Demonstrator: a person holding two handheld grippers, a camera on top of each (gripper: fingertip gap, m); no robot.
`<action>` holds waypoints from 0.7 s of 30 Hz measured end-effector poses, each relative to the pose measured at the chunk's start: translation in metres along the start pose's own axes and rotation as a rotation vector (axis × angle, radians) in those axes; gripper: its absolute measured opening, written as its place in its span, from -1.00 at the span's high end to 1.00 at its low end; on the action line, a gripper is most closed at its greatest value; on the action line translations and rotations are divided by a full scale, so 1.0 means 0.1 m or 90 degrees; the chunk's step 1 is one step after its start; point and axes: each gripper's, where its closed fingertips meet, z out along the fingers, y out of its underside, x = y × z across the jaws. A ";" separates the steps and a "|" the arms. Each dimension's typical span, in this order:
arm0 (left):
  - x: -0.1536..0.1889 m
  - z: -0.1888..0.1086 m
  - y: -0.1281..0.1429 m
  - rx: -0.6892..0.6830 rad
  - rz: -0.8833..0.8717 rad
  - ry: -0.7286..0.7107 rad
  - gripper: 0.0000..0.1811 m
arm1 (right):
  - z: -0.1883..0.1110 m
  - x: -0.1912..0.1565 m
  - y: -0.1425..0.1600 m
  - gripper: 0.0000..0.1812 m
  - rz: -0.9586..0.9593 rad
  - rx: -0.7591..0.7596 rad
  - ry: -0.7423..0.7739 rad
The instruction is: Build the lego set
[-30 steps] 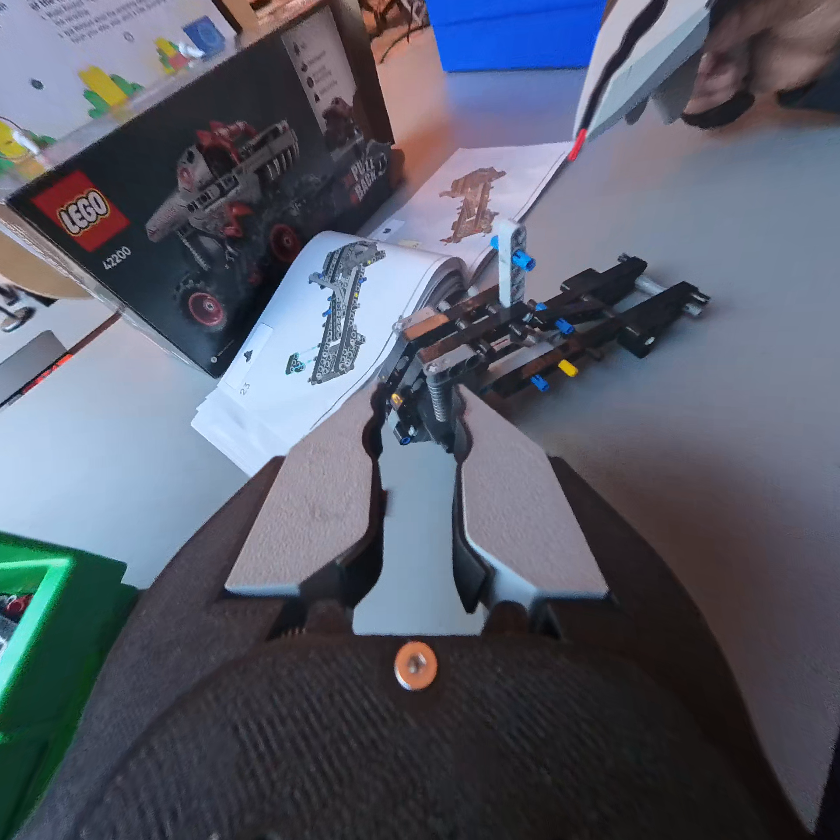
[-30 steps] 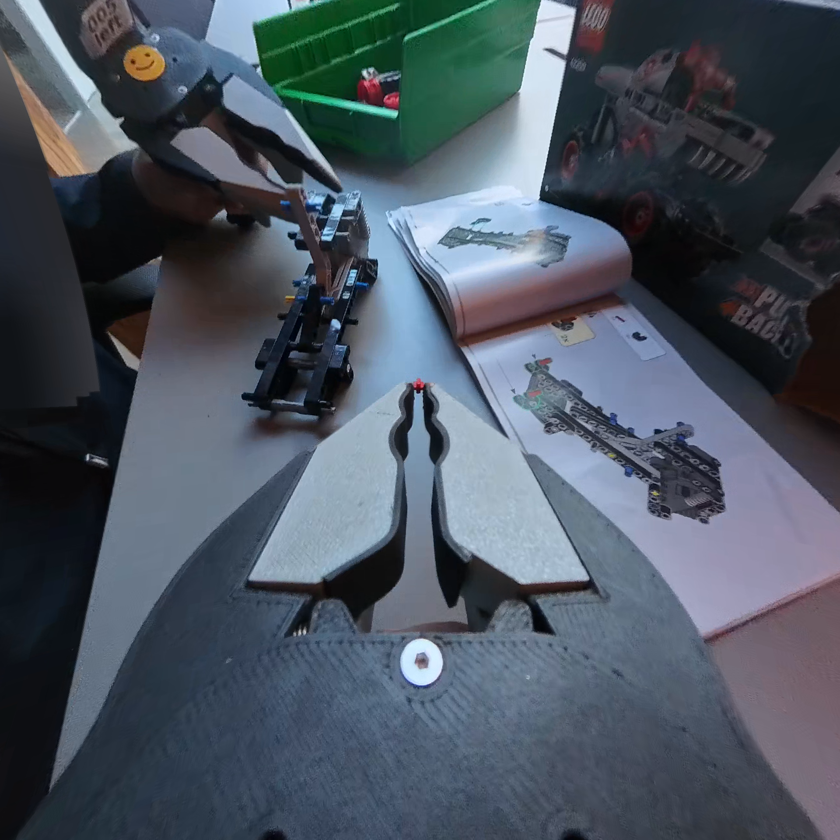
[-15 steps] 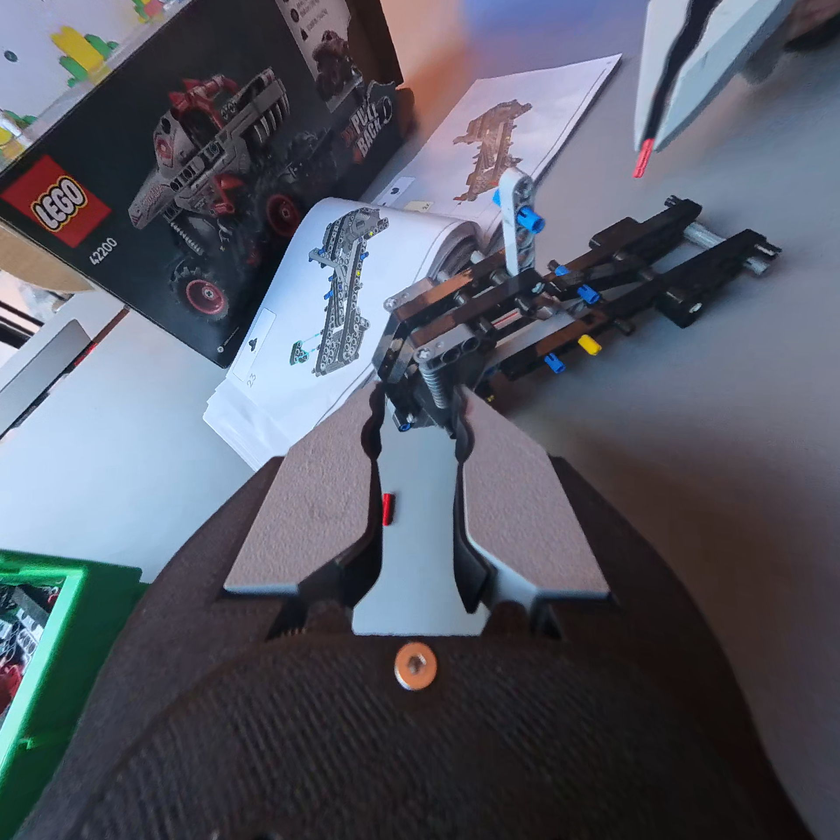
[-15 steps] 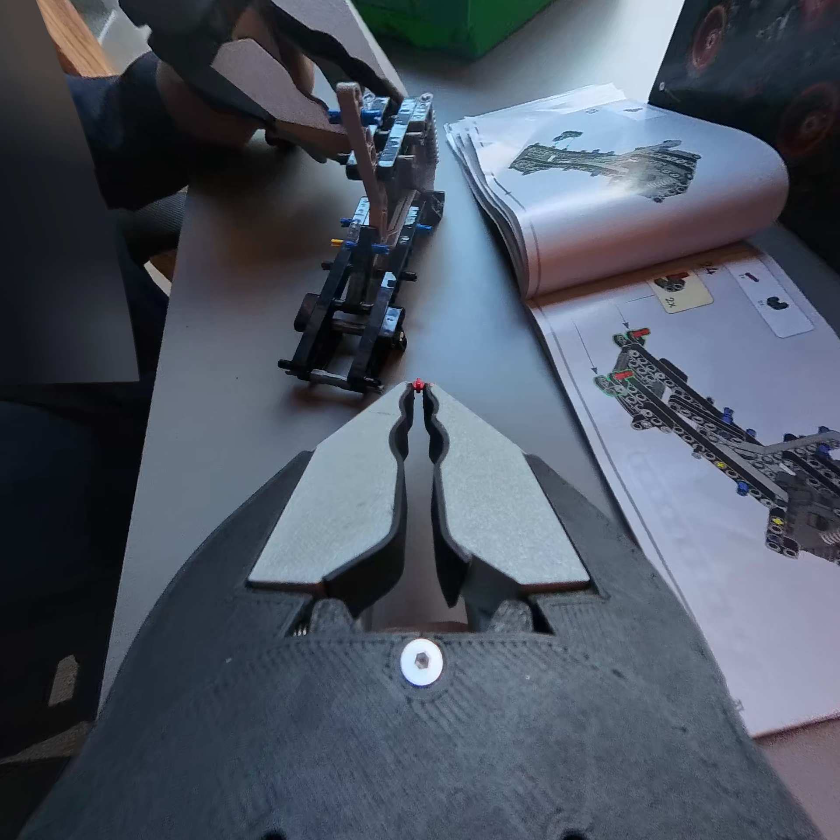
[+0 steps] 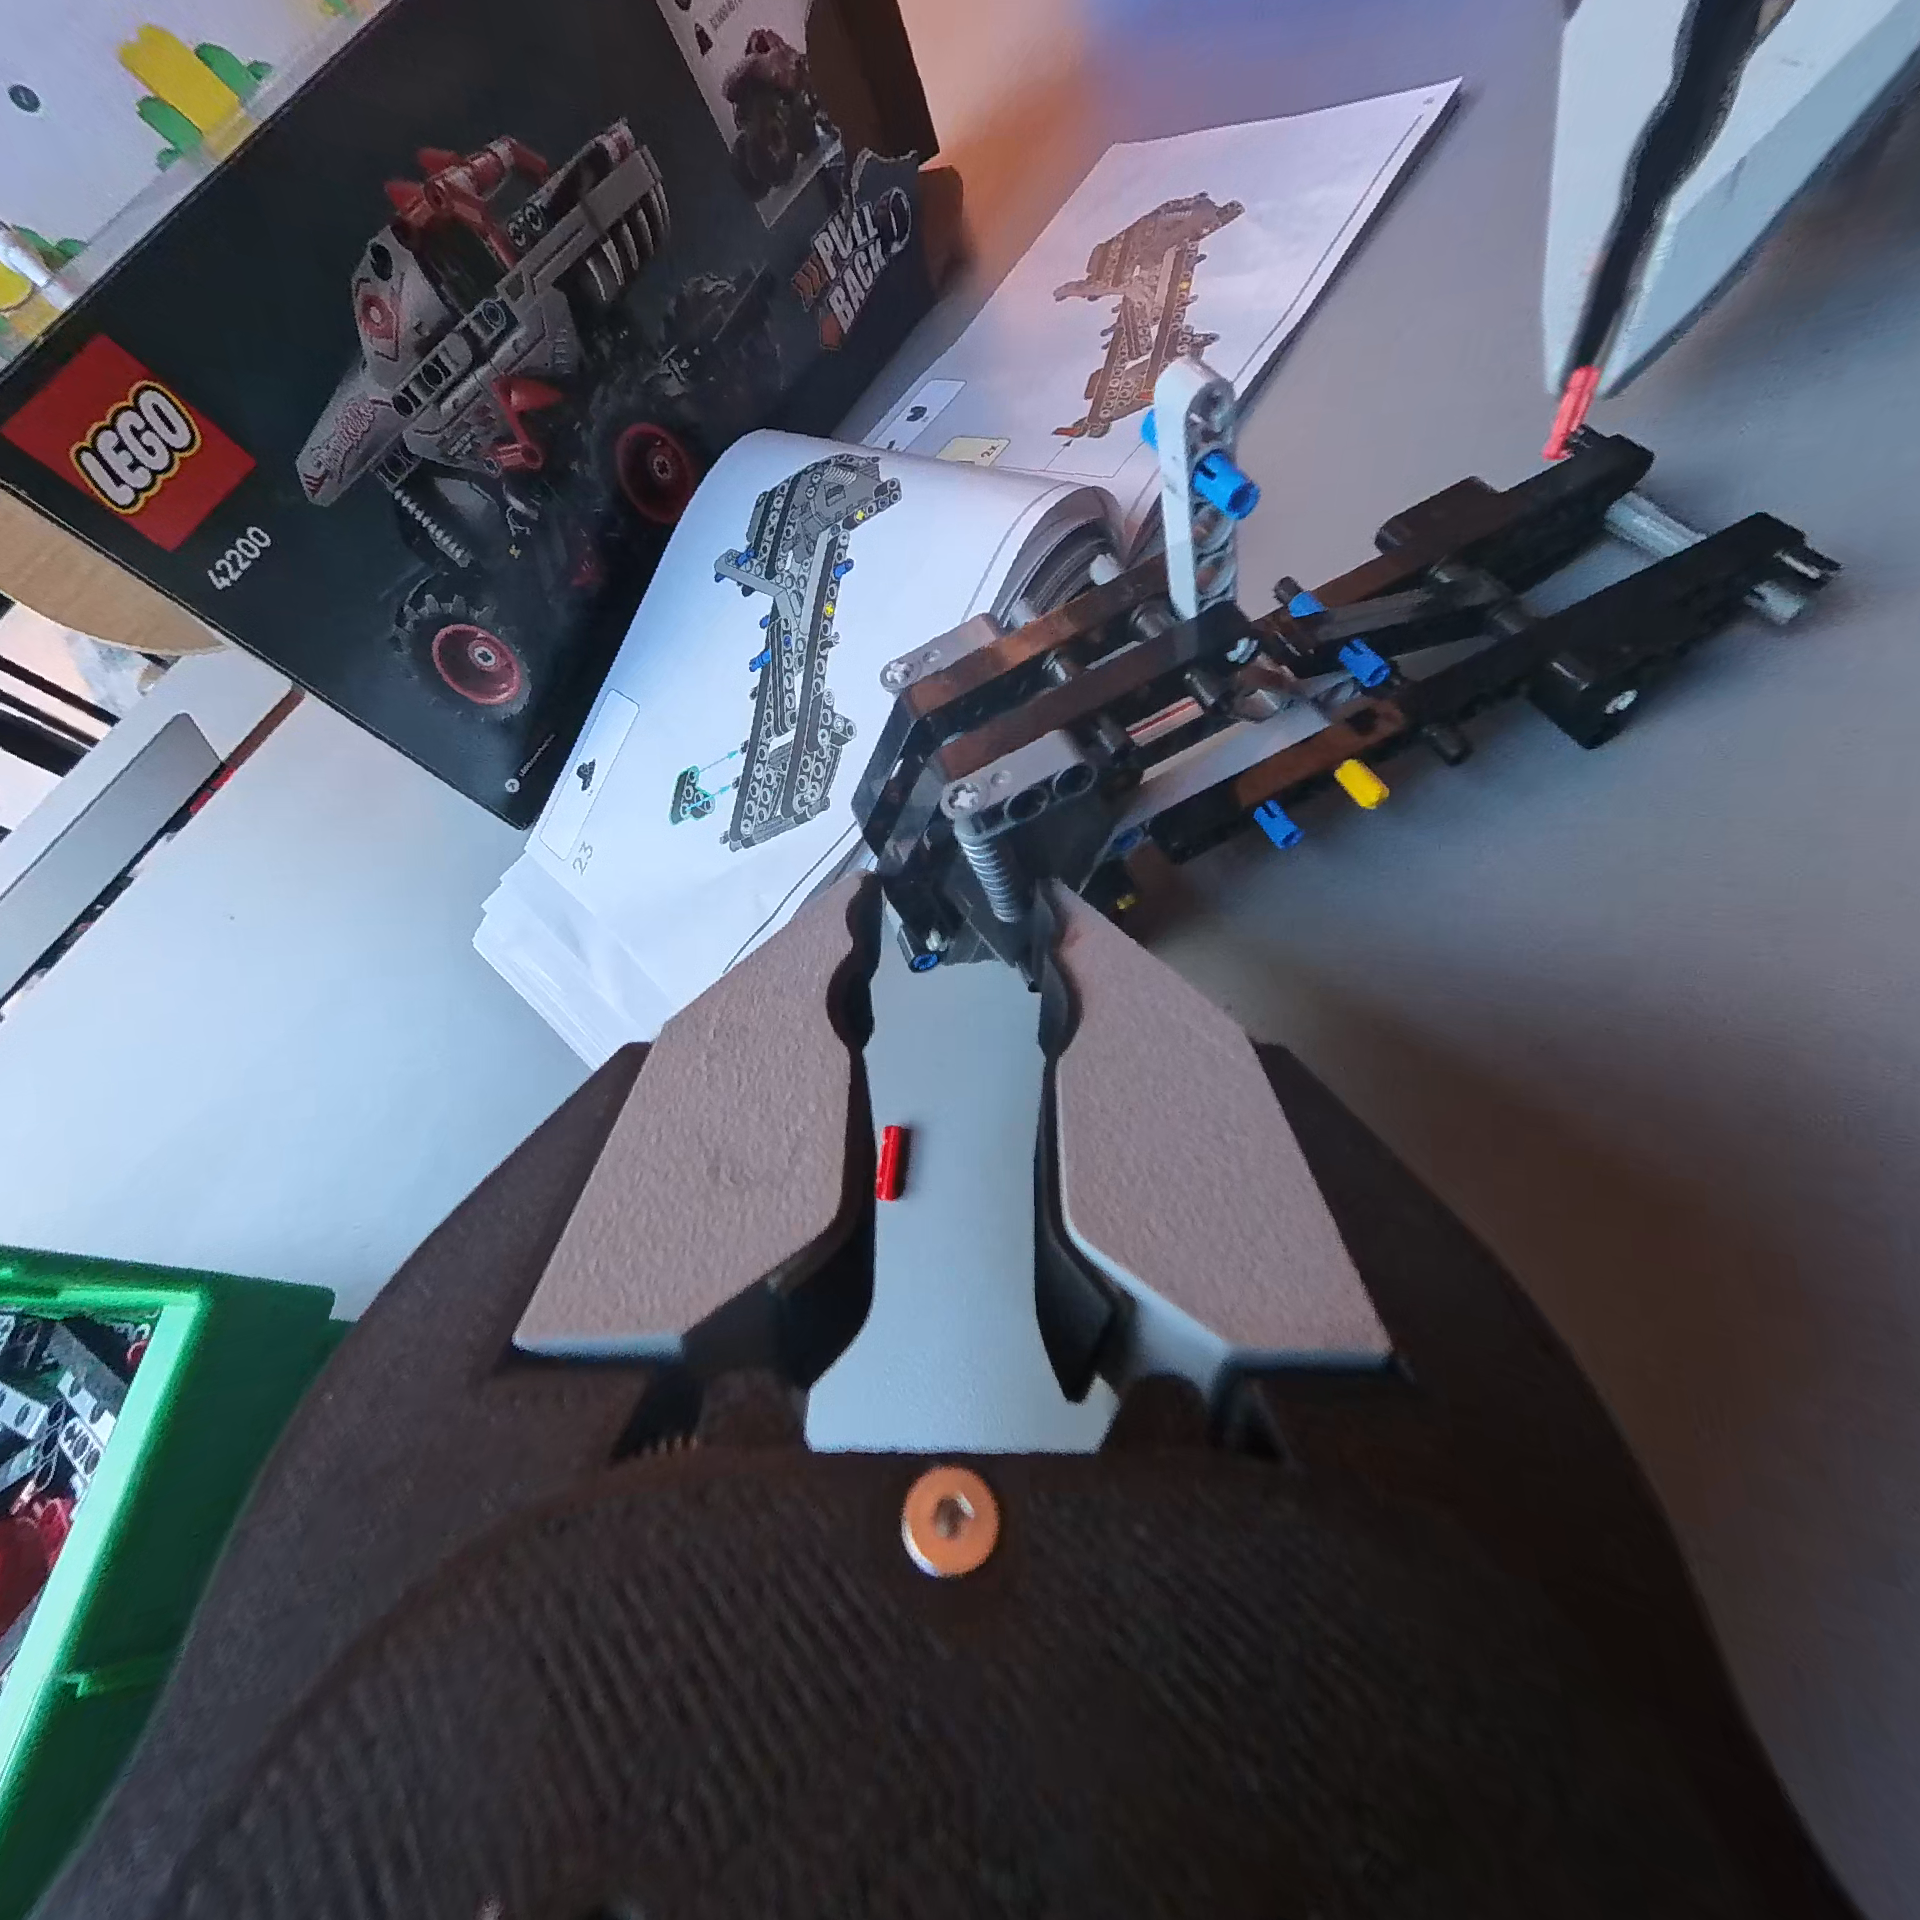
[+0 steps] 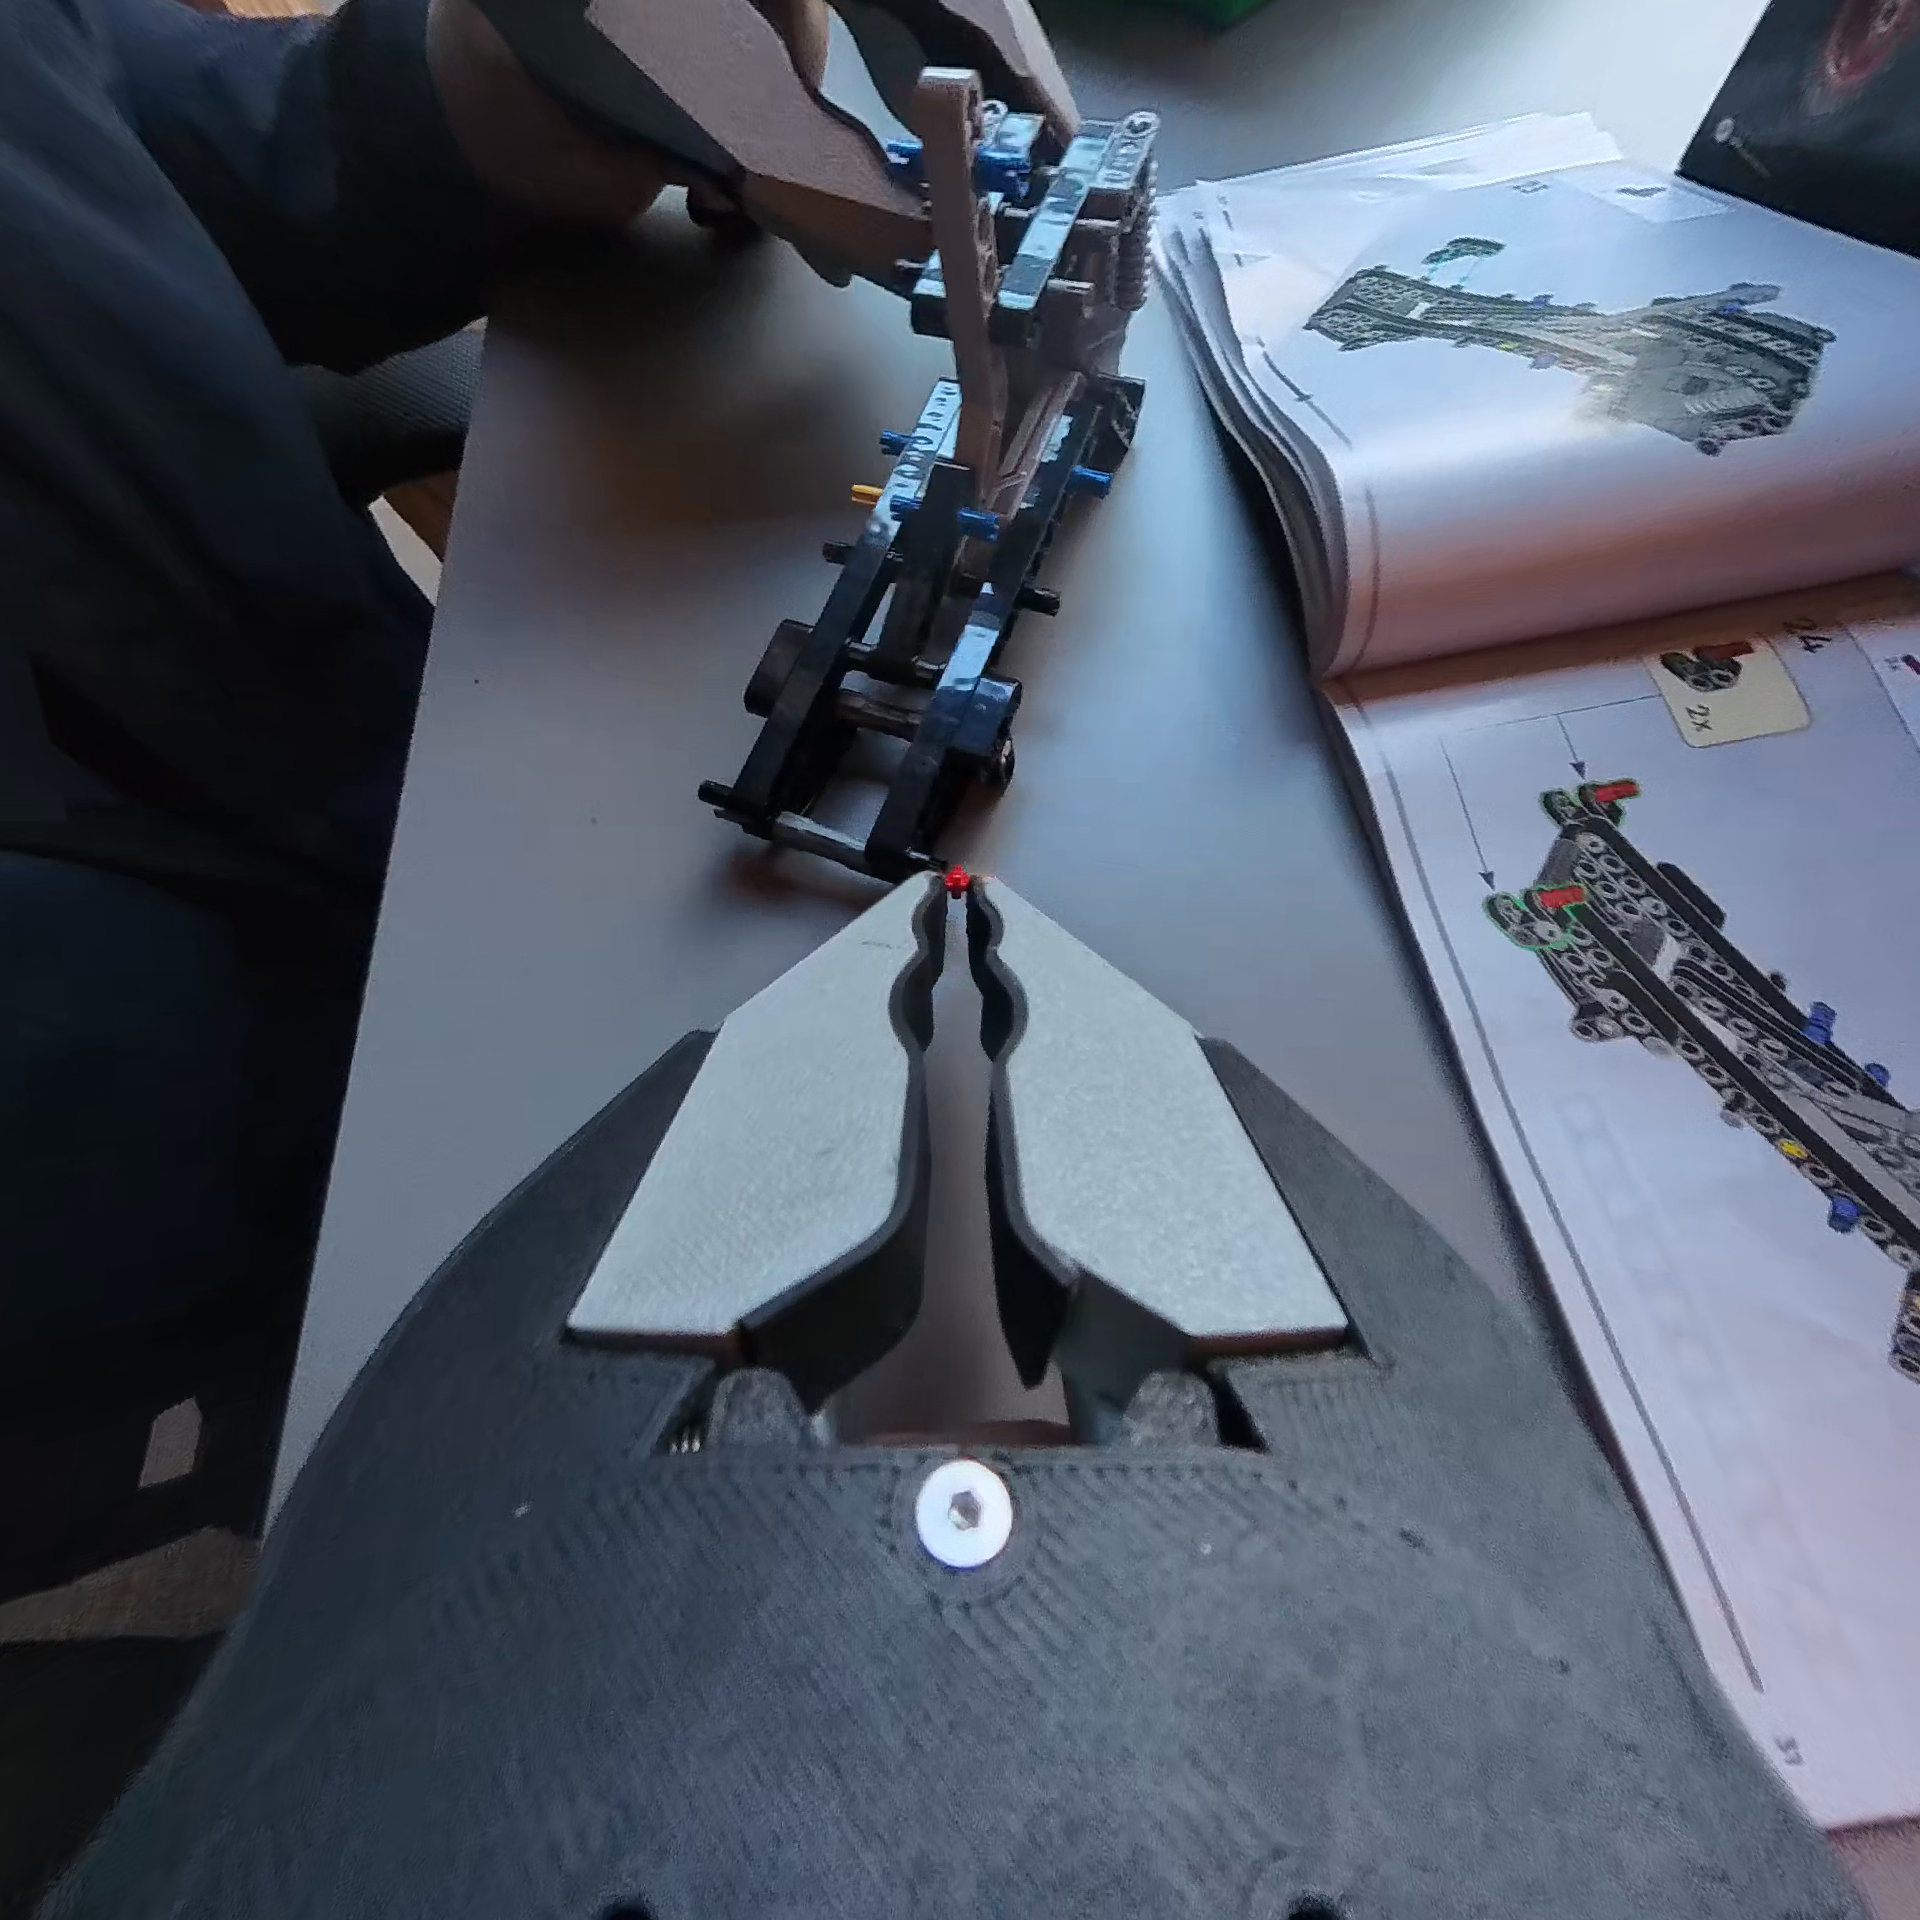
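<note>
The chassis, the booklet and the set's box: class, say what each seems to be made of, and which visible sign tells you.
Chassis: looks like hard moulded plastic, black and slightly glossy, with crisp pin holes and coloured pins.
Booklet: thin paper, smooth; its pages curl and stack in layers.
Box: probably printed cardboard with a light sheen; flat stiff panels and folded edges.

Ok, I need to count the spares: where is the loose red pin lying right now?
In the left wrist view, the loose red pin lies on the grey table between the left gripper fingers, near the left finger's inner edge, just short of the black chassis.
</note>
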 end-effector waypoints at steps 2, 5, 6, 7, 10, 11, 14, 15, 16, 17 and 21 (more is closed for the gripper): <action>0.00 0.00 0.01 -0.003 0.003 -0.004 0.72 | 0.01 -0.06 0.00 1.00 -0.009 -0.004 -0.015; 0.00 0.01 0.02 -0.008 0.007 -0.008 0.73 | 0.03 -0.16 -0.01 1.00 -0.022 -0.003 -0.044; -0.01 0.01 0.02 -0.010 0.007 -0.009 0.73 | 0.04 -0.19 -0.01 1.00 -0.026 -0.002 -0.052; -0.01 0.02 0.02 -0.012 0.008 -0.011 0.73 | 0.05 -0.21 -0.02 1.00 -0.028 -0.003 -0.057; -0.01 0.01 0.02 -0.011 0.011 -0.016 0.75 | 0.08 -0.27 -0.04 1.00 -0.036 -0.001 -0.067; -0.01 0.01 0.02 -0.011 0.013 -0.017 0.75 | 0.10 -0.32 -0.06 1.00 -0.040 0.001 -0.079; 0.00 0.02 0.03 -0.016 0.023 -0.022 0.76 | 0.14 -0.41 -0.07 1.00 -0.053 -0.003 -0.099; 0.00 0.03 0.03 -0.018 0.027 -0.022 0.76 | 0.15 -0.42 -0.07 1.00 -0.059 -0.007 -0.099; 0.01 0.04 0.04 -0.022 0.031 -0.023 0.77 | 0.15 -0.42 -0.07 1.00 -0.061 -0.007 -0.097; 0.00 0.05 0.04 -0.026 0.034 -0.027 0.78 | 0.14 -0.42 -0.08 1.00 -0.060 -0.001 -0.097; -0.06 0.09 0.07 -0.047 0.048 -0.067 1.00 | 0.08 -0.39 -0.15 1.00 -0.039 0.036 -0.101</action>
